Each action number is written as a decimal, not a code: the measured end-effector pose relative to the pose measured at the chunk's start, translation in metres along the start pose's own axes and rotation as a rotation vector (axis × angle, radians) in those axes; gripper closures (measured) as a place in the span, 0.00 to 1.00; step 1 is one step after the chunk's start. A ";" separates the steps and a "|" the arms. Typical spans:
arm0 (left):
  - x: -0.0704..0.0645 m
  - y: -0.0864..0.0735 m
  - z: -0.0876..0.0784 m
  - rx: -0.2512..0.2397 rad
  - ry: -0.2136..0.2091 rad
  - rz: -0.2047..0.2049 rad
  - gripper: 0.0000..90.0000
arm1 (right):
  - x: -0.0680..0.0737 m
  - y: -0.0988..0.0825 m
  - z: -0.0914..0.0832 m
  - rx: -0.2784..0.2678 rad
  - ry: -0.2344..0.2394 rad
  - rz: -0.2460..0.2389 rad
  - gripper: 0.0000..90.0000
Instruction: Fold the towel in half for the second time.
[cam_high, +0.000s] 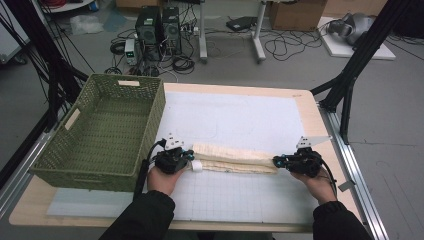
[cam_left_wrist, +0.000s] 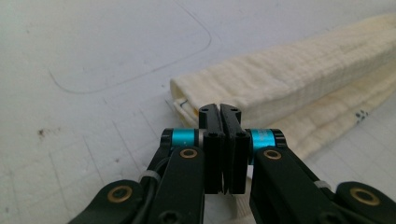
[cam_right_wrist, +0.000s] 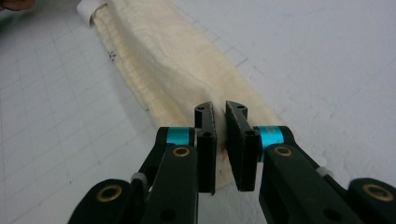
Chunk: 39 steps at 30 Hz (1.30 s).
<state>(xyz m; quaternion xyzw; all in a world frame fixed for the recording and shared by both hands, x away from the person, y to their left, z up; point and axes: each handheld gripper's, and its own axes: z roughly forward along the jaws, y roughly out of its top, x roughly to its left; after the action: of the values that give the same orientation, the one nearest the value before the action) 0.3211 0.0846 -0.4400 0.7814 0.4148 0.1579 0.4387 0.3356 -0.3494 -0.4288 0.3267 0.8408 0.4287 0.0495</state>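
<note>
A cream towel (cam_high: 232, 157), folded into a long band, lies across the white gridded mat (cam_high: 240, 120). My left gripper (cam_high: 190, 156) is at its left end, next to a small white label (cam_high: 197, 166). In the left gripper view the jaws of that gripper (cam_left_wrist: 220, 109) are pressed together on a thin edge of the towel (cam_left_wrist: 303, 70), which runs away to the right. My right gripper (cam_high: 276, 161) is at the towel's right end. The right gripper view shows its jaws (cam_right_wrist: 219, 109) pinching the near end of the towel (cam_right_wrist: 173, 60), with cloth in the narrow gap.
An empty green woven basket (cam_high: 155, 115) stands on the left of the wooden table (cam_high: 310, 115), close to my left hand. Beyond the table lie computers and cables on the floor. Black stand legs (cam_high: 350, 75) rise at the right.
</note>
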 end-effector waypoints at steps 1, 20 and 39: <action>0.000 -0.002 0.000 0.009 -0.003 -0.002 0.97 | 0.000 -0.003 0.002 0.011 -0.001 0.004 0.91; 0.000 0.000 -0.006 0.018 -0.063 -0.027 0.71 | 0.002 0.024 0.004 -0.057 0.042 0.034 0.76; 0.000 0.012 0.008 0.078 -0.066 -0.050 0.83 | 0.014 -0.006 0.016 0.025 0.021 -0.018 0.78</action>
<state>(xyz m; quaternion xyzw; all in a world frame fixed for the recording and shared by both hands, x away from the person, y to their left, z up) 0.3318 0.0766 -0.4351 0.7920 0.4253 0.1047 0.4253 0.3278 -0.3325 -0.4406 0.3152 0.8496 0.4210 0.0407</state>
